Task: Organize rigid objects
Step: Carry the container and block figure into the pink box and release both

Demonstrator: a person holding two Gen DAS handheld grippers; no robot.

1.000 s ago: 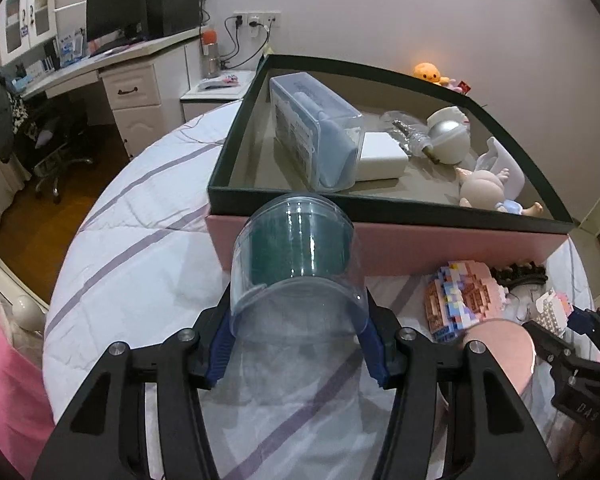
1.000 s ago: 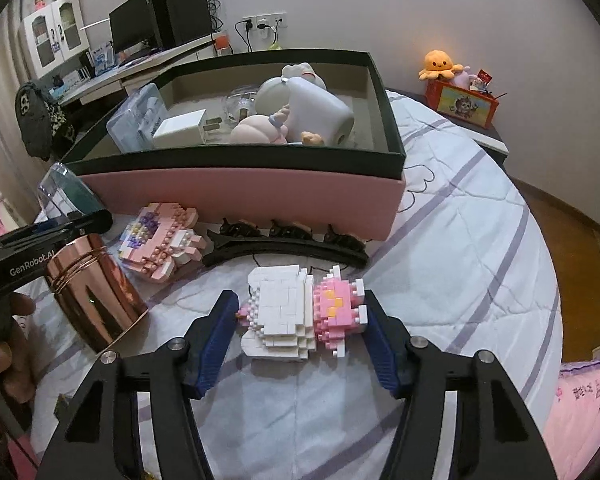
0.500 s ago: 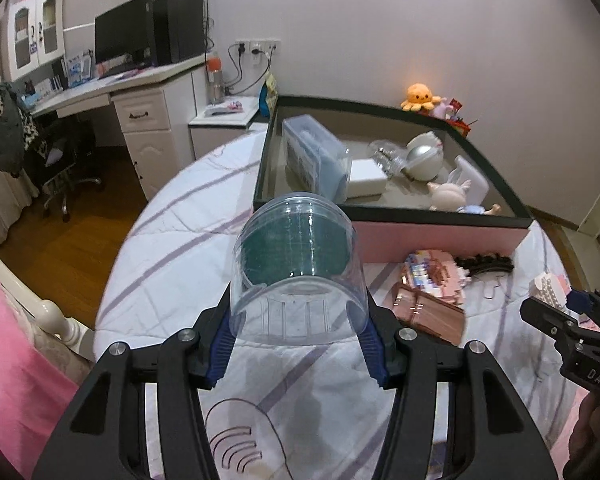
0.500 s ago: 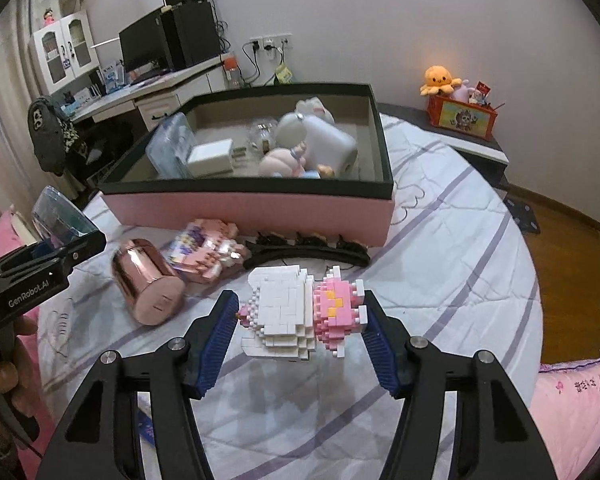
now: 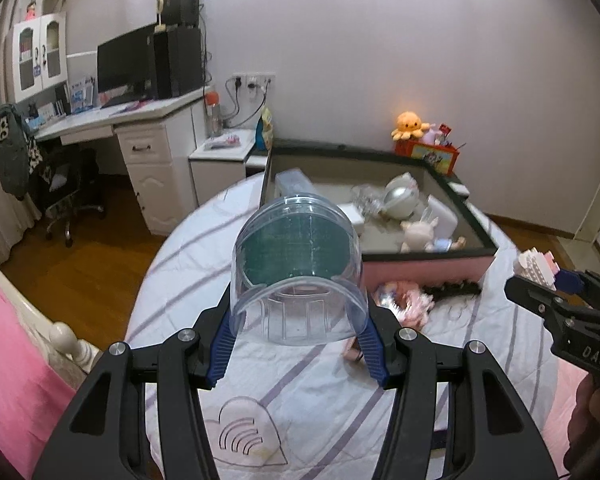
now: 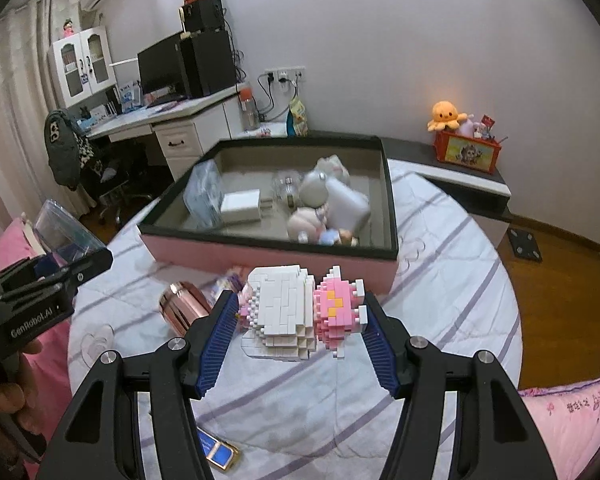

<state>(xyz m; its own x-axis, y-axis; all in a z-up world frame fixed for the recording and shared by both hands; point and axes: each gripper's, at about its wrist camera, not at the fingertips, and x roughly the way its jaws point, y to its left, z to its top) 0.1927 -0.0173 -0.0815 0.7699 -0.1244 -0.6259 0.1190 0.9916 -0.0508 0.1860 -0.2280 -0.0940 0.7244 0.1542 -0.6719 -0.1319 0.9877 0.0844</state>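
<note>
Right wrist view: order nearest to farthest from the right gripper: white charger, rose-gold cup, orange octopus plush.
From the right gripper:
1. rose-gold cup, lying on the bed, just left of the fingers.
2. white charger, inside the box, ahead.
3. orange octopus plush, far right by the wall.

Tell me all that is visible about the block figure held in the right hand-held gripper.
The block figure is built from many small plastic bricks, white on its left part and pink with a few yellow bricks on its right. It lies sideways, lifted above the striped bed cover, clamped between the blue ribbed pads of the right hand-held gripper. Nothing else touches it.
</note>
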